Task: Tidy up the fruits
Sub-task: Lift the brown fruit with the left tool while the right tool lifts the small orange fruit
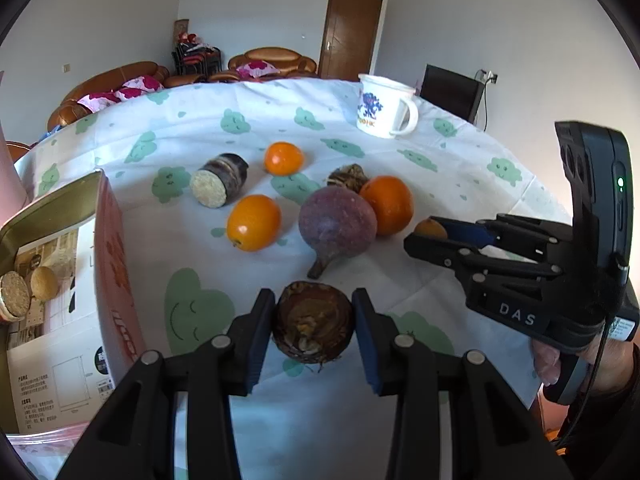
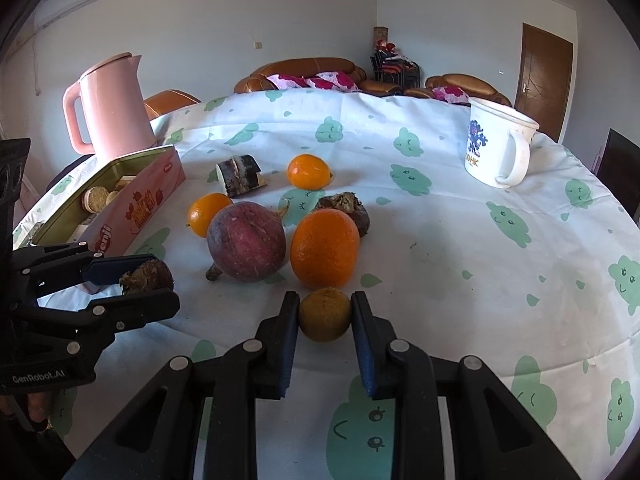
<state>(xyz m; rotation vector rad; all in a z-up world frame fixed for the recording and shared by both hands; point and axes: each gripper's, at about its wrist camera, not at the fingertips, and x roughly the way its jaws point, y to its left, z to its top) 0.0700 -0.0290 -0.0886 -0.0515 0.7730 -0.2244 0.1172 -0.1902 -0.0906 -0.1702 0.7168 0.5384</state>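
My left gripper is shut on a dark brown bulb, held just above the cloth; the right wrist view shows that same brown bulb between its fingers. My right gripper is shut on a small dull orange fruit, whose tip peeks out past the right gripper in the left wrist view. Ahead lie a purple round root, a big orange, two smaller oranges, a cut dark stalk piece and another brown bulb.
An open pink tin with round biscuits sits at the left. A pink kettle stands behind it. A white mug stands at the far right. The table wears a white cloth with green prints. Sofas and a door lie beyond.
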